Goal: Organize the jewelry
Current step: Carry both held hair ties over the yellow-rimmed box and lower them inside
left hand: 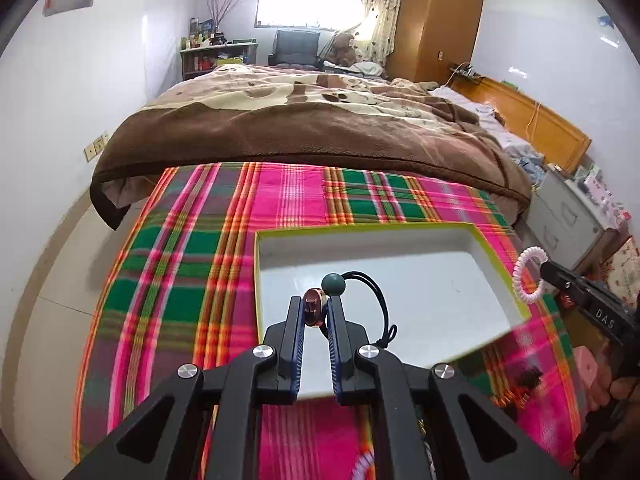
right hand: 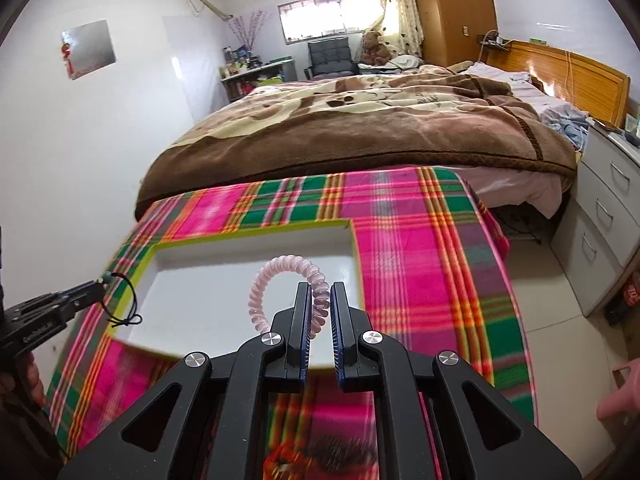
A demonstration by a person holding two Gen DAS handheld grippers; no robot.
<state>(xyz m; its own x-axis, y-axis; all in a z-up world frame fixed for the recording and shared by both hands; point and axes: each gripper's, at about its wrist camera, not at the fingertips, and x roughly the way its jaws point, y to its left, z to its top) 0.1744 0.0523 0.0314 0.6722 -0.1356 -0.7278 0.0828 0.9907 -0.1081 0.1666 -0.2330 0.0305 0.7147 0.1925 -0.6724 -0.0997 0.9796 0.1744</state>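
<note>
Both grippers holding jewelry above an open white tray on a plaid-covered table.

The left gripper (left hand: 317, 310) has its fingers (left hand: 294, 320) closed narrowly on a copper-coloured ring piece (left hand: 313, 306) strung with a green bead (left hand: 333, 284) on a black cord (left hand: 382, 300); the cord loop hangs to the right, over the tray's white interior. The right gripper (right hand: 320, 300) has its fingers (right hand: 302, 308) pinched on a pale pink spiral hair tie (right hand: 276, 276), whose coil arcs up and left above the tray (right hand: 248, 232). The tray, edged in yellow-green, rests on the plaid cloth (right hand: 420, 240); a bed (right hand: 360, 120) lies beyond.
</note>
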